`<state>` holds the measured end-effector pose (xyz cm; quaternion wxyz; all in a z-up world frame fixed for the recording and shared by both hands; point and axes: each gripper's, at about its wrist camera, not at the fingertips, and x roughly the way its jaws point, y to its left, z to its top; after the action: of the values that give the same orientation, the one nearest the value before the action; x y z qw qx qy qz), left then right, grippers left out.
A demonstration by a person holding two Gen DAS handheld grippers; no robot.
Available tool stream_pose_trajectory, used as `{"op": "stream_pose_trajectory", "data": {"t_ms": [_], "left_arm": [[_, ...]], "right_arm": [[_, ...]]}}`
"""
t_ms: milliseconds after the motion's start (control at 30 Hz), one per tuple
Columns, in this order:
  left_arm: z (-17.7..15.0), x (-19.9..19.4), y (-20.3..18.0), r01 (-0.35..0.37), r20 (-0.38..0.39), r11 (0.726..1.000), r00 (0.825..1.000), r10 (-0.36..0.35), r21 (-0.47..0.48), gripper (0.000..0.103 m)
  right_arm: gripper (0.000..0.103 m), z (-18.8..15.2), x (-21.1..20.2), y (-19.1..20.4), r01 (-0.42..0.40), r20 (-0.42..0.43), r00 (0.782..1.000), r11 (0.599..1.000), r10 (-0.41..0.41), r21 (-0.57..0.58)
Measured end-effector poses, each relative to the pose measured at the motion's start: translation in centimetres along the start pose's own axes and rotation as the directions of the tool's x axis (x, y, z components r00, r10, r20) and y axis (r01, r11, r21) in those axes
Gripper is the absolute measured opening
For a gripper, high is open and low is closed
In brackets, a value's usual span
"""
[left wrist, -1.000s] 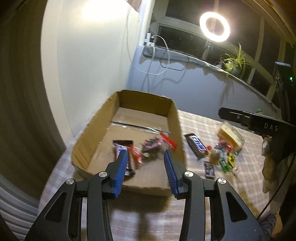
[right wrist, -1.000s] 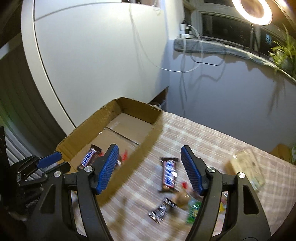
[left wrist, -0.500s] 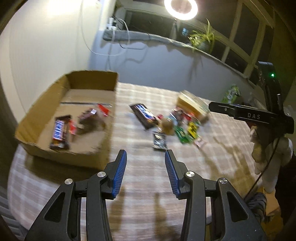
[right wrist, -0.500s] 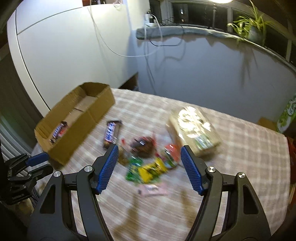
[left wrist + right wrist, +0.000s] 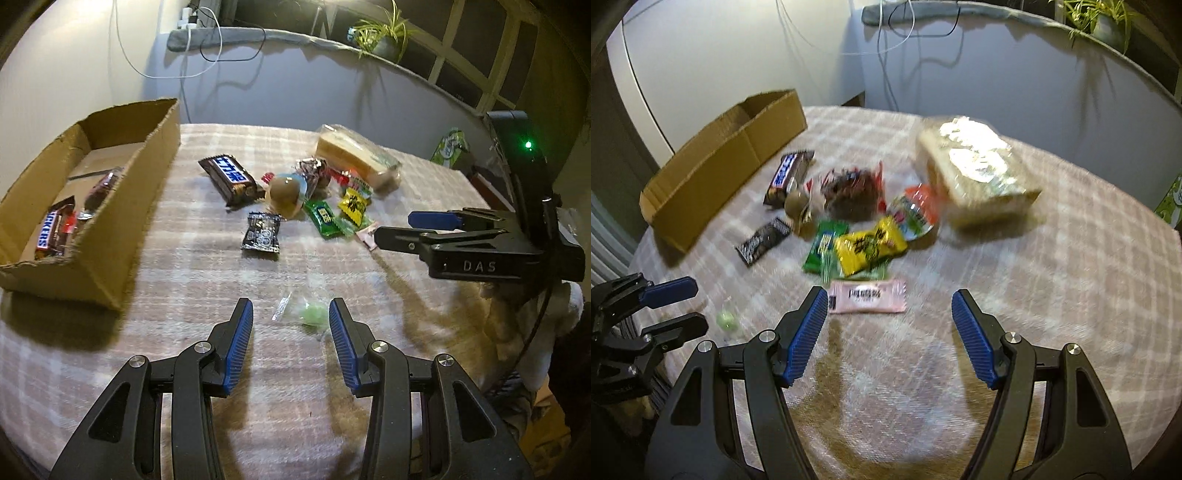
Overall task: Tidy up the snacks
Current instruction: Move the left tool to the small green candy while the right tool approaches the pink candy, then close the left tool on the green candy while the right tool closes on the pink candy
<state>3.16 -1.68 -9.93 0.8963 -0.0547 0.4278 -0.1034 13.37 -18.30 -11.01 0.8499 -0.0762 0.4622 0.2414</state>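
A cardboard box [image 5: 122, 206] at the table's left holds a Snickers bar [image 5: 50, 230] and another wrapped snack. Loose snacks lie mid-table: a dark chocolate bar [image 5: 229, 177], a black packet [image 5: 261, 232], green [image 5: 325, 218] and yellow [image 5: 354, 203] packets, a pink sachet [image 5: 866, 301] and wrapped bread [image 5: 354, 155]. My left gripper [image 5: 291, 317] is open, low over a green candy in clear wrap [image 5: 308, 315]. My right gripper [image 5: 889, 314] is open and empty, just short of the pink sachet; it also shows in the left wrist view [image 5: 406, 227].
The table has a pink plaid cloth [image 5: 184, 280]. A wall with cables stands behind, with a potted plant [image 5: 384, 37] on the sill. A green package [image 5: 448, 146] sits beyond the table's far right edge.
Both grippers have swung from the box to the loose snacks. The left has come down over the green candy. The right has come closer to the pink sachet.
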Motion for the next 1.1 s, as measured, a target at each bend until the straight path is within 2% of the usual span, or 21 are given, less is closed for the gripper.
{"op": "stream_pose_trajectory", "data": {"t_ms": [467, 633, 867, 1100], "left_arm": [[0.3, 1.5, -0.7, -0.010, -0.008, 0.999, 1.000, 0.010, 0.032, 0.042], [0.1, 1.7, -0.9, -0.016, 0.003, 0.999, 1.000, 0.016, 0.047, 0.041], [0.0, 1.7, -0.8, -0.037, 0.022, 0.998, 0.999, 0.036, 0.057, 0.025], [-0.1, 1.5, -0.4, -0.026, 0.031, 0.999, 0.999, 0.025, 0.048, 0.024]], "right_arm": [[0.071, 0.7, 1.8, 1.1, 0.003, -0.037, 0.999, 0.999, -0.005, -0.044], [0.058, 0.6, 1.7, 1.3, 0.010, -0.047, 0.999, 0.998, -0.013, -0.056], [0.041, 0.8, 1.5, 1.4, 0.017, -0.053, 0.998, 0.998, -0.021, -0.068], [0.029, 0.8, 1.3, 1.1, 0.014, -0.047, 0.999, 0.998, -0.017, -0.058]]}}
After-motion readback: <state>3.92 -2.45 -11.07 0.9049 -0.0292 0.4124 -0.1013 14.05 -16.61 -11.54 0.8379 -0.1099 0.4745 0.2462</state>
